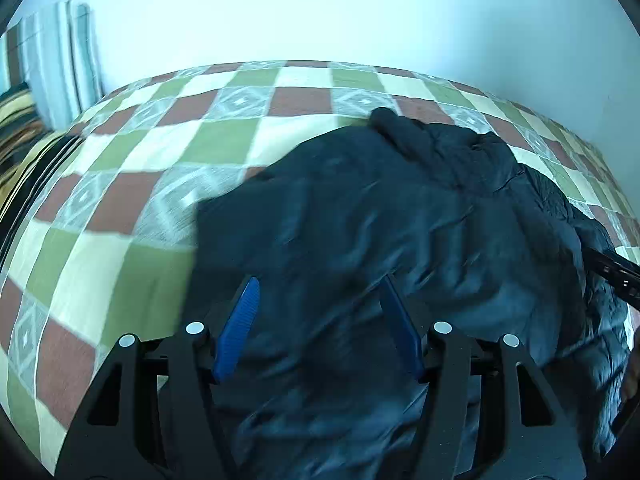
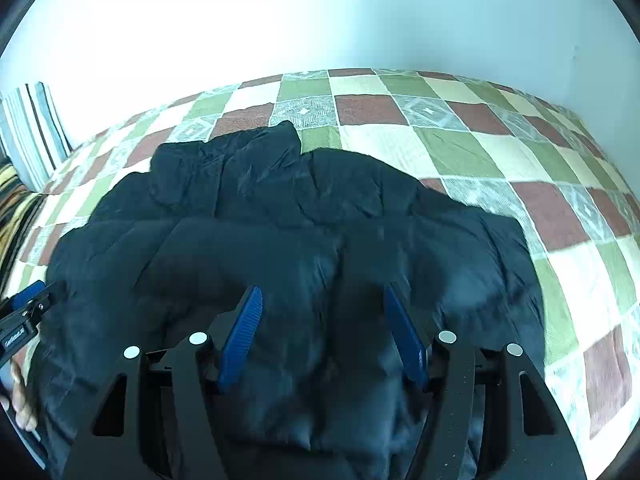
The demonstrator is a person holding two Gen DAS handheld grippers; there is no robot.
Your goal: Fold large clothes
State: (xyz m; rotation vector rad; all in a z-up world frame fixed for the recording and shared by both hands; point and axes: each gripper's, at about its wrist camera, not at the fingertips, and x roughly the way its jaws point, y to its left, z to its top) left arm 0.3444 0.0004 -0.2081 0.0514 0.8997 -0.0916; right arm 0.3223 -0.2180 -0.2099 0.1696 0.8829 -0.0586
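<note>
On checked green, brown and cream bedspread (image 2: 460, 152) | dark puffy quilted jacket (image 2: 304, 216) spread flat for folding | left gripper (image 1: 318, 292), right gripper (image 2: 322, 300) released, empty, above it.

A bed (image 2: 480, 152) with one dark garment on it.

The bed wears a checked cover of green, cream, brick-red and patterned grey squares. A dark, puffy jacket (image 2: 280, 232) lies crumpled directly on it; a striped pillow (image 2: 32, 128) leans at the far end by the wall.
</note>
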